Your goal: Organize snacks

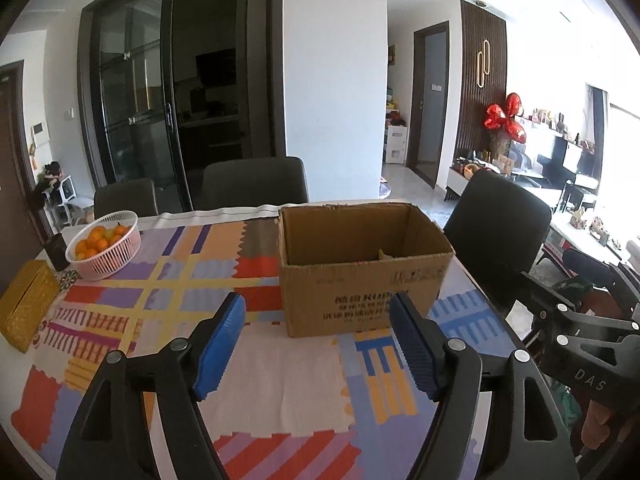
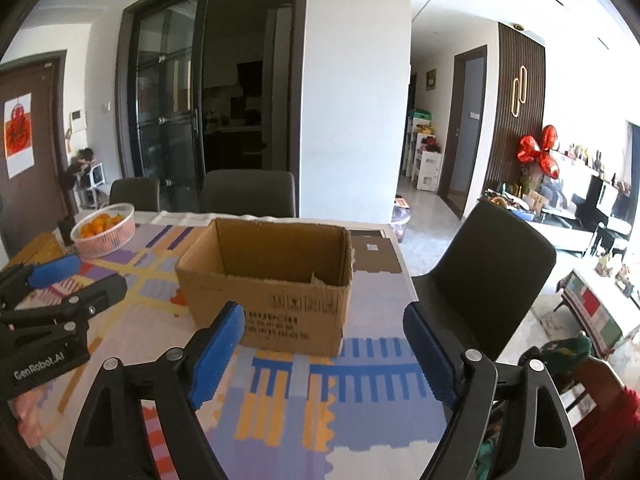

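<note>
An open brown cardboard box (image 1: 360, 276) stands on the table's patterned cloth (image 1: 280, 380); it also shows in the right wrist view (image 2: 272, 292). Something small and yellowish lies inside it, mostly hidden. My left gripper (image 1: 318, 344) is open and empty, low over the cloth just in front of the box. My right gripper (image 2: 324, 356) is open and empty, in front of the box's right part. The left gripper also shows at the left edge of the right wrist view (image 2: 60, 284). No loose snacks show on the table.
A pink basket of oranges (image 1: 105, 243) stands at the far left, with a gold box (image 1: 26, 310) and a dark object (image 1: 58, 252) near it. Dark chairs (image 1: 496, 232) stand around the table. The table's right edge is close to the box.
</note>
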